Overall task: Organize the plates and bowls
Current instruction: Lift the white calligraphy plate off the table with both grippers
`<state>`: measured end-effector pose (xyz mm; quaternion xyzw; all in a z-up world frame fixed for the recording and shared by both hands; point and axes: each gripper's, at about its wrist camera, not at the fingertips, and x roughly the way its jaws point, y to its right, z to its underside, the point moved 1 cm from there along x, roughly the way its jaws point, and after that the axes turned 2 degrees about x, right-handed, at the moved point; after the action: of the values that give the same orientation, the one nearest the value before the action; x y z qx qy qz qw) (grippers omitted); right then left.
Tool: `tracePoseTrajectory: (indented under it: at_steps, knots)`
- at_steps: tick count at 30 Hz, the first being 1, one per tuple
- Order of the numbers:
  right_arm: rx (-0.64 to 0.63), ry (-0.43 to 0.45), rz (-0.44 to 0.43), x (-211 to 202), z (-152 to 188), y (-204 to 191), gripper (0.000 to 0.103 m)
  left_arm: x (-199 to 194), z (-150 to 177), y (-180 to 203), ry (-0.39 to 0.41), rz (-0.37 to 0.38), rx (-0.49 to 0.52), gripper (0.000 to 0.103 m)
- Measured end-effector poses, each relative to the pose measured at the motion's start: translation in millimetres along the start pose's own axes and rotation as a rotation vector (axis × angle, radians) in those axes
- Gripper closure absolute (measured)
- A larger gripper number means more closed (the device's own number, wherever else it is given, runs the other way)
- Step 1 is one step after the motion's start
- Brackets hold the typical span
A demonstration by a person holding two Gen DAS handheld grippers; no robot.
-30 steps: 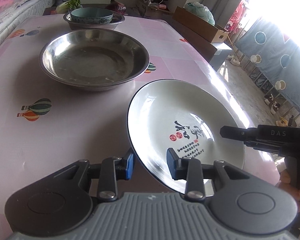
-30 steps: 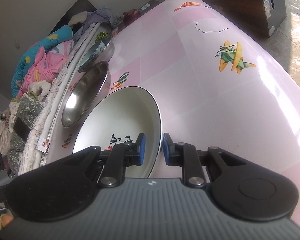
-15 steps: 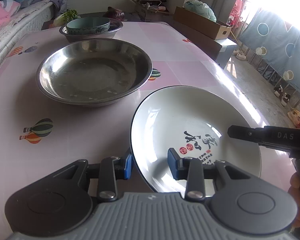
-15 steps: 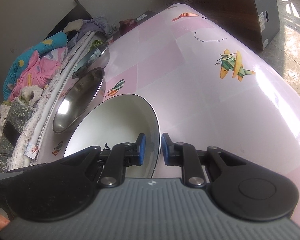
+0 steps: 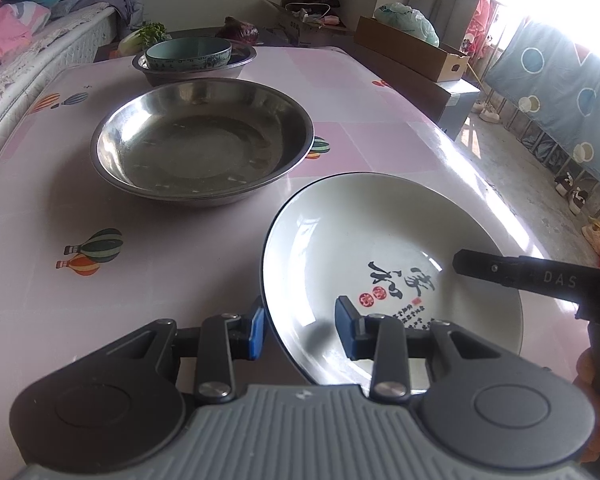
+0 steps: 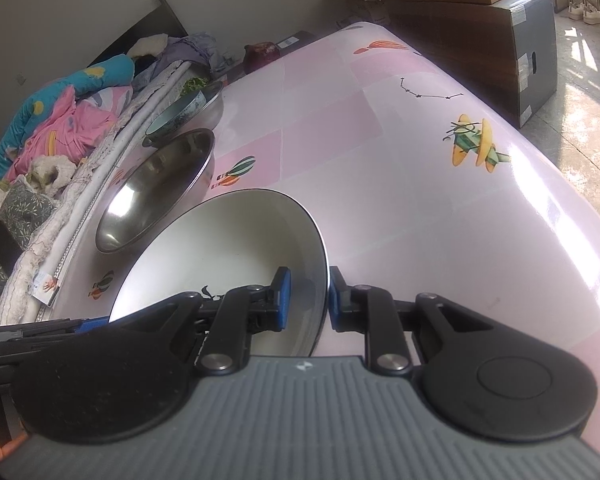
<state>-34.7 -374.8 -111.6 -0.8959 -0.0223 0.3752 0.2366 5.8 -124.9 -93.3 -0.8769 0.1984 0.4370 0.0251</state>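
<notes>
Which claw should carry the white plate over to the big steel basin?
Right: the right claw looks clamped on the white plate rim, while the left claw only straddles it, wide open.

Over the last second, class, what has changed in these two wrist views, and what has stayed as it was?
The white plate has sunk lower in the left wrist view, while the steel basin looks nearer. Unchanged: the left gripper straddles the plate's rim with a gap, the right gripper brackets the opposite rim, and the blue bowl sits in the far basin.
</notes>
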Motion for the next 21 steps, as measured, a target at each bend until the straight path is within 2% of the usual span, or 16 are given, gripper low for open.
tracePoseTrajectory:
  at_steps: [5, 13, 21]
  knots:
    - [-0.005, 0.016, 0.017, -4.4, 5.5, 0.7, 0.085, 2.7, -0.3, 3.7, 0.008, -0.019, 0.035, 0.066]
    - [-0.025, 0.010, 0.005, -7.2, 11.2, 0.1, 0.085, 8.2, -4.3, 0.2, 0.013, -0.008, 0.002, 0.064]
    - [0.022, -0.008, -0.021, -9.0, 10.4, 5.9, 0.085, 11.0, -7.6, 0.3, 0.006, 0.003, 0.019, 0.058]
